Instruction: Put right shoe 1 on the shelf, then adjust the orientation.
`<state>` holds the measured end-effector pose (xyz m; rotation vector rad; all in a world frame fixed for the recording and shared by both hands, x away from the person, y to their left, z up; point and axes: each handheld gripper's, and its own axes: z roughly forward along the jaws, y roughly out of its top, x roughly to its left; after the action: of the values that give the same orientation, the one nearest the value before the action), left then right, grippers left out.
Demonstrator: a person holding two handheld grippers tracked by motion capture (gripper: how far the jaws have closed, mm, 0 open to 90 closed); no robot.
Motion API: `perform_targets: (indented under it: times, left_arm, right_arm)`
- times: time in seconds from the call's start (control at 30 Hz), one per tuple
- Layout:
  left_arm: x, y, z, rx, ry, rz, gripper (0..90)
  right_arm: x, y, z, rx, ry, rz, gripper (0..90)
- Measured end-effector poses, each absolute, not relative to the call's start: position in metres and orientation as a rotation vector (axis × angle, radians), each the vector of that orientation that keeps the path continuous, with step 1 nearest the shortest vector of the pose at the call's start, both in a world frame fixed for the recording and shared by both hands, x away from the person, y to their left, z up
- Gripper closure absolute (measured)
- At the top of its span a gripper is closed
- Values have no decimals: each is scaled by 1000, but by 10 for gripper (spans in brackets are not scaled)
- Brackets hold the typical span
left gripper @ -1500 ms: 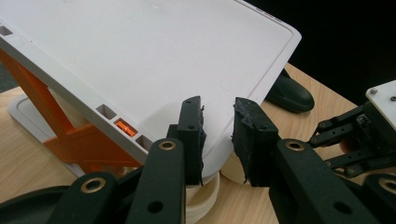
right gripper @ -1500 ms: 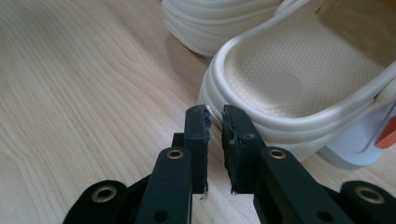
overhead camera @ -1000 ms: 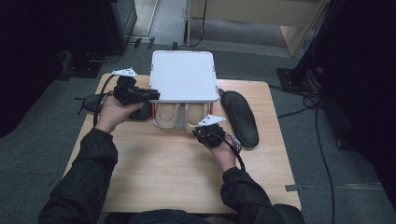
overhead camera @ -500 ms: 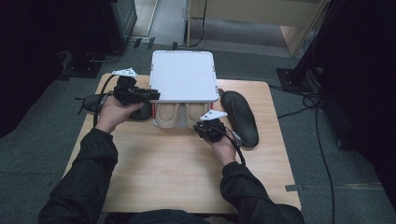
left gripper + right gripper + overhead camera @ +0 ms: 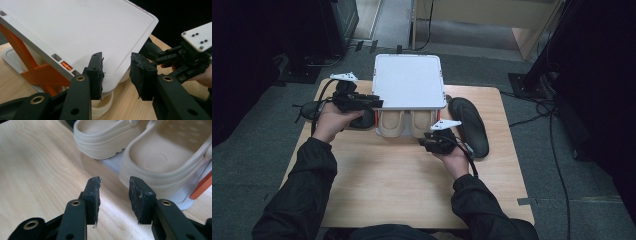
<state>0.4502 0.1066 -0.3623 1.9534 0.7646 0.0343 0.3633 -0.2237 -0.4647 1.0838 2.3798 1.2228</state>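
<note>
Both tongs, left [image 5: 116, 72] and right [image 5: 113, 197], have just been opening (nothing gripped) beside the rack [image 5: 409, 82].

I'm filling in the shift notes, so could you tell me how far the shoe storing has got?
Done: both cream clogs sit side by side under the white rack. In hand: nothing; the left gripper and right gripper have just been opening, with nothing between their jaws. Left: a black insole on the table.
</note>
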Motion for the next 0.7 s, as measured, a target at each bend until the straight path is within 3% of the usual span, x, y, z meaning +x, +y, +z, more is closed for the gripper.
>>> perform_targets:
  times: [0.33, 0.7]
  left_arm:
    - [443, 120, -352, 1932, 781, 78, 558]
    - [435, 137, -352, 1948, 811, 119, 543]
  right_arm:
    - [342, -245, -458, 1012, 2415, 1241, 567]
    - [345, -254, -454, 1008, 2430, 1277, 553]
